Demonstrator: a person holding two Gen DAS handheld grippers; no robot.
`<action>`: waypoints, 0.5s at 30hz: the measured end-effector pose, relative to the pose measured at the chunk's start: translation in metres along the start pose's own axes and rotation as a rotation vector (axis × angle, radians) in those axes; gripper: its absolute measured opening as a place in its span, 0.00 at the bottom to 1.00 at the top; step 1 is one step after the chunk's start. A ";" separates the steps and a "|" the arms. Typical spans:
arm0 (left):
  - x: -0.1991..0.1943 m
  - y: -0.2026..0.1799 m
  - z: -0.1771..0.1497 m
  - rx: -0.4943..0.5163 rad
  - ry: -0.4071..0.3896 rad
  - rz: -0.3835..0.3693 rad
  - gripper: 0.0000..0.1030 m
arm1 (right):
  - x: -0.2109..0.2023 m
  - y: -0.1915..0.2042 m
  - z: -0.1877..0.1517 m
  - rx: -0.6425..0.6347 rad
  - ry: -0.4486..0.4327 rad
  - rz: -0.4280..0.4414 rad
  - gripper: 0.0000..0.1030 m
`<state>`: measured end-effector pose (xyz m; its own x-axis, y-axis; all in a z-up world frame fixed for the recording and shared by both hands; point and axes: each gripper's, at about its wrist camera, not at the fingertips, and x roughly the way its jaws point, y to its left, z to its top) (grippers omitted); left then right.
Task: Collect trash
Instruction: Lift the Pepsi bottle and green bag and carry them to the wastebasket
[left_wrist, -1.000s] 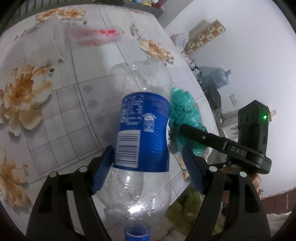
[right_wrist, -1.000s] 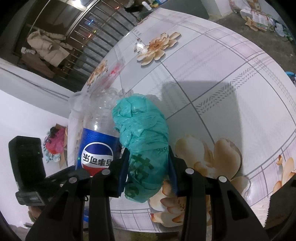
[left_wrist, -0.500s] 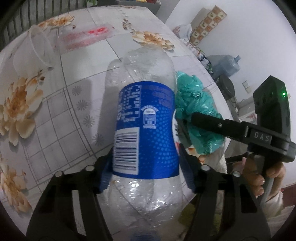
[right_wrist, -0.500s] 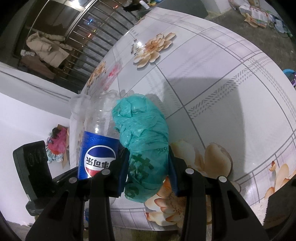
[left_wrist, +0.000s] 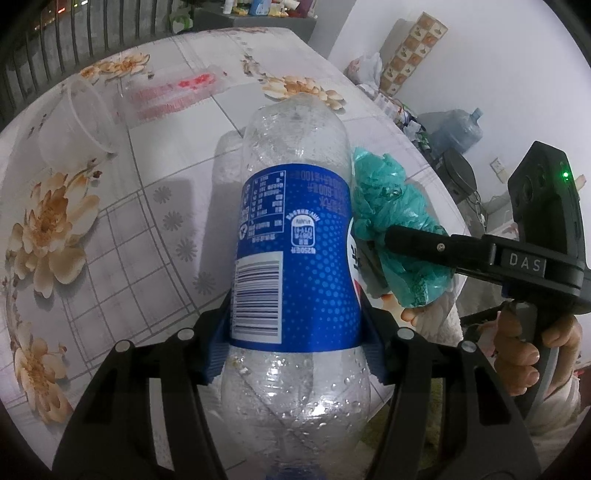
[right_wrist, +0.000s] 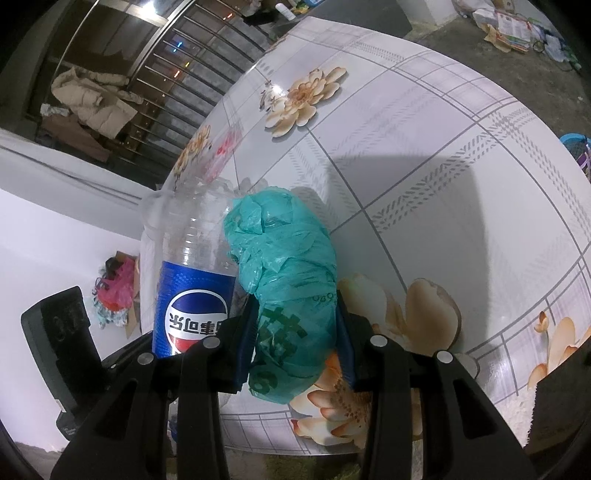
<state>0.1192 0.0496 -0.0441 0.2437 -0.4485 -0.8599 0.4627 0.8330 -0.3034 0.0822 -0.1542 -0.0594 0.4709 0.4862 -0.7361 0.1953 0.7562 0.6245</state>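
Note:
A crushed clear plastic bottle (left_wrist: 295, 258) with a blue label lies along my left gripper (left_wrist: 295, 339), whose blue pads press on both sides of the label. Its base points away from the camera, and its cap end is hidden at the bottom of the left wrist view. Just right of it, a crumpled green plastic bag (left_wrist: 391, 206) is held over the near table edge. In the right wrist view, my right gripper (right_wrist: 295, 332) is shut on that green bag (right_wrist: 284, 266), with the bottle (right_wrist: 192, 314) close on its left.
A flower-print table (right_wrist: 443, 147) spreads ahead. A clear plastic cup (left_wrist: 77, 125) lies on its side at far left, with a clear red-printed wrapper (left_wrist: 173, 92) beyond it. A hand (left_wrist: 517, 347) grips the right tool's handle. A water jug (left_wrist: 458, 129) stands beyond the table.
The left jaws closed from standing clear of the bottle to pressing on its label, and that gripper rolled and shifted a little. The right gripper and the green bag stayed put.

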 end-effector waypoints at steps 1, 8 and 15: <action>-0.001 -0.001 0.000 0.002 -0.005 0.003 0.54 | 0.000 0.000 0.000 0.000 0.000 0.000 0.37; -0.005 -0.003 -0.001 0.010 -0.028 0.015 0.54 | -0.001 -0.001 0.000 0.000 -0.002 -0.001 0.37; -0.009 -0.006 -0.003 0.023 -0.042 0.019 0.54 | -0.003 -0.001 0.002 0.002 -0.011 0.000 0.37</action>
<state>0.1116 0.0496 -0.0360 0.2876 -0.4464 -0.8473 0.4767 0.8341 -0.2776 0.0824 -0.1573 -0.0570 0.4800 0.4813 -0.7335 0.1970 0.7556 0.6247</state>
